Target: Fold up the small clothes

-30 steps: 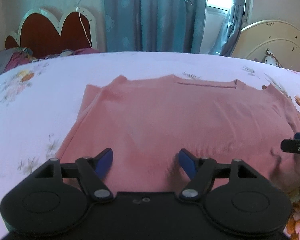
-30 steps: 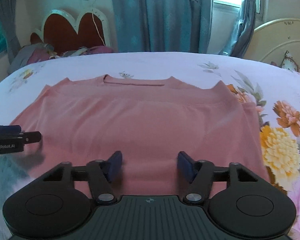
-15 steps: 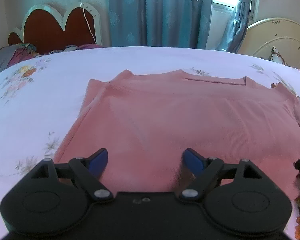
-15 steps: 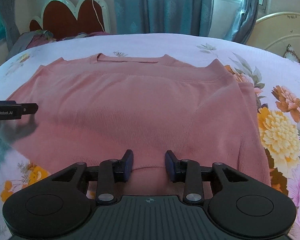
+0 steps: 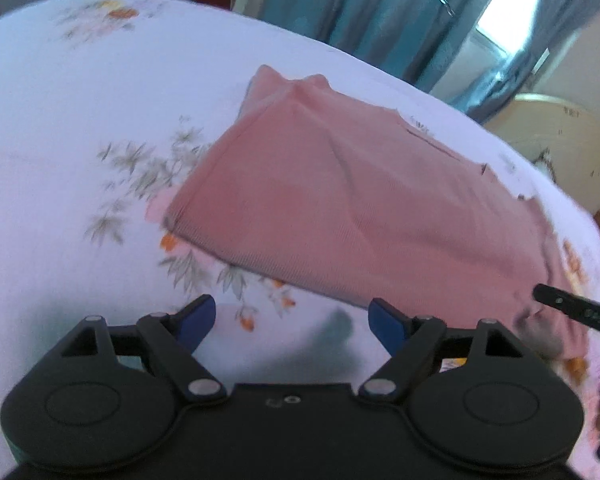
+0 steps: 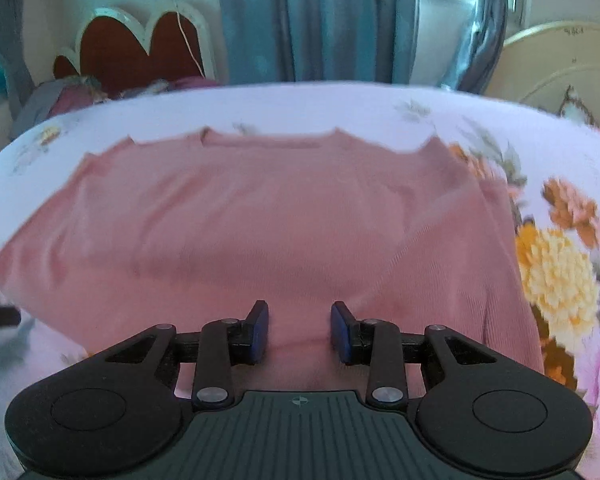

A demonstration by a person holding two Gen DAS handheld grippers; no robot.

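A pink knit top (image 5: 340, 200) lies flat on a floral bedsheet (image 5: 80, 140), neckline at the far side; it also shows in the right wrist view (image 6: 260, 232). My left gripper (image 5: 292, 320) is open and empty, above the sheet just off the top's near left corner. My right gripper (image 6: 299, 330) is partly open over the top's near hem, with pink cloth between its blue pads (image 6: 260, 328), not clamped. The right gripper's tip (image 5: 572, 308) shows at the right edge of the left wrist view.
The bed has a red heart-shaped headboard (image 6: 140, 44) at the far left with bundled clothes (image 6: 68, 96) below it. Blue curtains (image 6: 320, 20) and a window are behind. A cream headboard (image 6: 560, 60) stands at the right.
My left gripper has swung left and tilted, now off the top's near left corner. My right gripper narrowed from wide open and stays at the near hem.
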